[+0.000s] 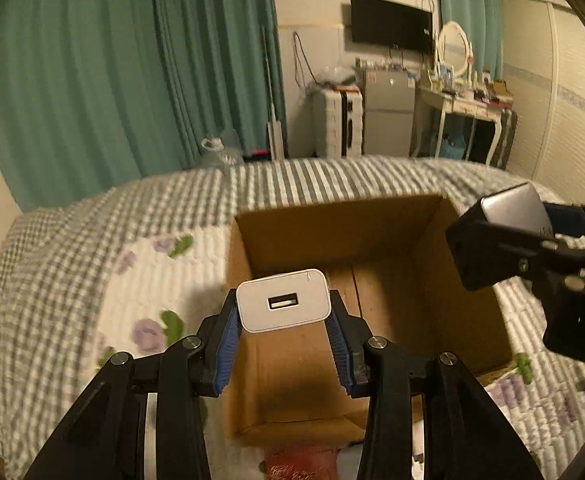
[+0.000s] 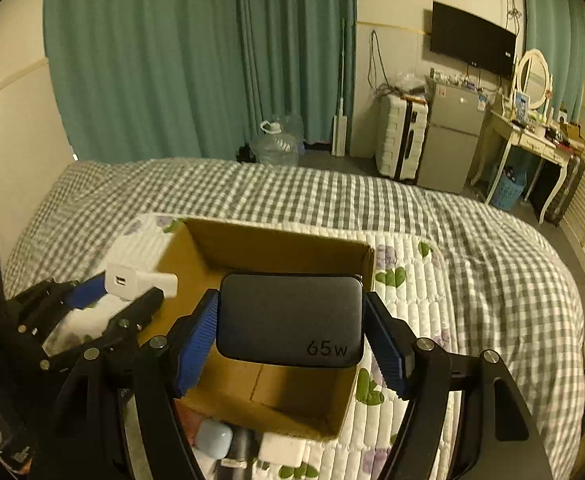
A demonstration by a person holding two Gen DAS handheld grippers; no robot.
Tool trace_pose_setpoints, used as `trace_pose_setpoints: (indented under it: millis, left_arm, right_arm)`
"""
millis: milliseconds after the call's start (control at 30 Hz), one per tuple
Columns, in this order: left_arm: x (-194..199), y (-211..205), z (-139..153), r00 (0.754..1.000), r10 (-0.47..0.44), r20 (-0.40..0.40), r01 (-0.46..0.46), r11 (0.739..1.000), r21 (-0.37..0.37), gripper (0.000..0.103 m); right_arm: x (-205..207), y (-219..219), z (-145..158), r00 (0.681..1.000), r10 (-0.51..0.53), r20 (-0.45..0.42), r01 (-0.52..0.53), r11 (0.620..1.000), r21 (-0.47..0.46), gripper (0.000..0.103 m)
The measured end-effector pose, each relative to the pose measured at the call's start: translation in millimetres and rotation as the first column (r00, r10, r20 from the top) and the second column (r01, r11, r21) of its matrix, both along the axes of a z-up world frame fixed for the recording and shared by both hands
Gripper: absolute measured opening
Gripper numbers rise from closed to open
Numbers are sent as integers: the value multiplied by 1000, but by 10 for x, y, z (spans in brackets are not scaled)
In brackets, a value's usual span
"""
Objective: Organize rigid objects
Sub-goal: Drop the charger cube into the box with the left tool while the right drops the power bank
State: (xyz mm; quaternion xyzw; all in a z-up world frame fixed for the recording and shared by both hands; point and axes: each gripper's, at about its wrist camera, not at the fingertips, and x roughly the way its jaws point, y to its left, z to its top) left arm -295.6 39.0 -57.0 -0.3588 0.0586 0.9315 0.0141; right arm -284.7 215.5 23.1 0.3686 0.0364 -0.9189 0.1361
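My left gripper (image 1: 283, 307) has its blue-padded fingers (image 1: 225, 344) closed partway on a white USB charger (image 1: 283, 300), pinching it by its two narrow sides. The USB port faces my camera. The charger hangs above the near half of an open cardboard box (image 1: 412, 288), over the left part of its floor. From the right wrist view the same charger (image 2: 140, 279) shows at the box's left wall, held clear of the cardboard.

My right gripper (image 2: 292, 320) holds a dark grey charger block (image 2: 290, 318), marked "65w" at its lower right corner. The fingers (image 2: 196, 340) press on its left and right sides, spread wide to fit it. The block hangs above the box interior (image 2: 284, 396), near the middle. In the left wrist view this block (image 1: 512, 210) appears at the right, over the box's right wall, its face catching light and looking silver.

The box floor visible in both views is bare brown cardboard with a centre seam. The box sits on a bed, on a white quilted pad with purple flowers (image 2: 408, 280) laid over a grey-and-white checked bedspread (image 2: 492, 248).

Just in front of the box's near wall, low in the right wrist view, lie a pale blue rounded case (image 2: 214, 440), a flat white adapter (image 2: 282, 450), and a dark item between them that I cannot make out.

Beyond the bed: green curtains (image 2: 196, 60), a wall-mounted TV (image 2: 472, 42), a small grey fridge (image 2: 450, 136), a white suitcase (image 2: 398, 136).
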Motion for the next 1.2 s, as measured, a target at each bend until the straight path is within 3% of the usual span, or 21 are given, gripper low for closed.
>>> trace_pose_setpoints:
  millis: [167,400,600,967,1033,1133,1200]
  left_arm:
    - [-61,18,-213,1000,-19,22,19,1000,5,41]
    - [-168,31,-260,1000,-13,19,13,1000,3,42]
    - [-94,25,-236,1000,-27,6,28,999,-33,59]
    - [218,-59,40,1000,4,-12,-4,1000,-3,59]
    - [327,-108,118,1000,26,-11,-26,1000,4,59]
    - [507,-182,245,999,51,-5,-51,999,18,59]
    - [677,-227,375,998,61,-9,-61,998,25,66]
  right_arm:
    - [-166,25,-267,999,-4,40,4,1000,0,70]
    - [-315,21,-443,999,5,48,-5,1000,7,70]
    - [-403,19,-492,999,9,51,-8,1000,-5,70]
    - [-395,27,-466,997,-5,72,7,1000,-24,70]
    - [-326,55,-378,999,-21,42,22,999,-34,81]
    - [-185,62,-184,999,-44,5,44,999,-11,83]
    - [-56,75,-52,999,-52,-5,52,999,-12,83]
